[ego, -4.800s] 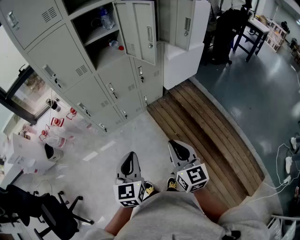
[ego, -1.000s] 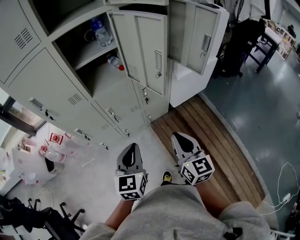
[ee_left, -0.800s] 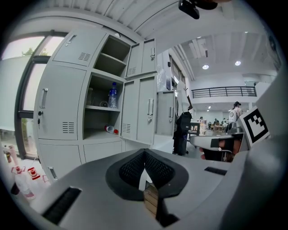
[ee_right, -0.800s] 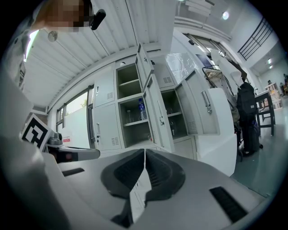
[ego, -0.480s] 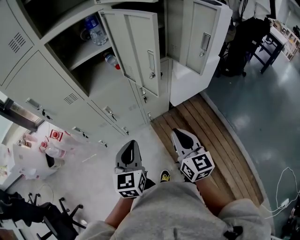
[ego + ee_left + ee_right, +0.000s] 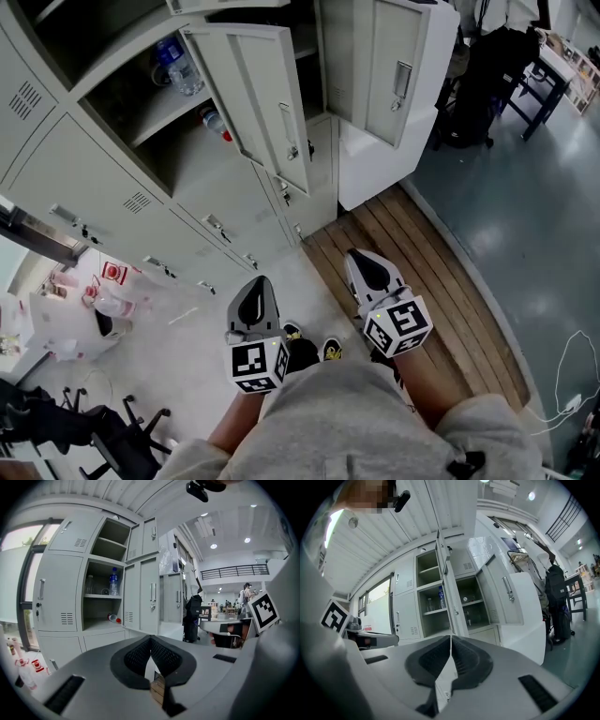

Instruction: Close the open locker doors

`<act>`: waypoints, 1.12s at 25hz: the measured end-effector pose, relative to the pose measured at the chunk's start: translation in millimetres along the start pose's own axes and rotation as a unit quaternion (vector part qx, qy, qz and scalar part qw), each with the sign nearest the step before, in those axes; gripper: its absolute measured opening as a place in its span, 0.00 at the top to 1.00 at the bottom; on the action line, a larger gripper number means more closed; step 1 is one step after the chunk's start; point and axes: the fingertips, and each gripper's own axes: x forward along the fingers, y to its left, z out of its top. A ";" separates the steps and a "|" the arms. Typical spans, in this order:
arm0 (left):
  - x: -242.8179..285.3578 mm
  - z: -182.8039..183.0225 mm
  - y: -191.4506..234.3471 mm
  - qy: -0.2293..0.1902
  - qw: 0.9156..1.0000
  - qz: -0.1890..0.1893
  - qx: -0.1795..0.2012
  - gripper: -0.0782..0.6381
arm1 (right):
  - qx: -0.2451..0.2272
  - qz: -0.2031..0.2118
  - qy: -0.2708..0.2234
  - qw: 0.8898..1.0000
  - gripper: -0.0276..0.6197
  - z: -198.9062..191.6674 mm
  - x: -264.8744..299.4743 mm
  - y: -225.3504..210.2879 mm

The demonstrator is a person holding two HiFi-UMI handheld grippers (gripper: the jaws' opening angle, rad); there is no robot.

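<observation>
Standing before the locker bank point(image 6: 141, 187), the person holds both grippers low and well apart from it. Left gripper point(image 6: 256, 302): jaws clenched together, nothing between them. Right gripper point(image 6: 373, 272): jaws likewise pressed together, empty. Two locker doors stand open: the nearer door point(image 6: 258, 94) is swung out from the middle column, and the farther door point(image 6: 384, 56) hangs open to its right. In the exposed compartments, one water bottle point(image 6: 174, 58) stands upright on the upper shelf, and a second bottle point(image 6: 214, 122), red-capped, lies on its side below. Neither gripper touches either door
</observation>
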 end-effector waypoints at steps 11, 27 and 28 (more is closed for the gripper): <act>22.1 6.8 6.4 0.000 1.000 -0.016 0.003 0.88 | -0.014 -0.015 -0.001 1.000 0.91 6.7 16.6 -16.4; 97.9 22.5 50.8 -0.001 0.999 -0.047 0.004 0.88 | -0.051 -0.074 -0.013 0.996 0.91 36.9 83.7 -74.7; 102.9 23.5 54.2 0.000 0.999 -0.048 0.005 0.88 | -0.054 -0.080 -0.017 0.995 0.91 41.6 87.8 -82.6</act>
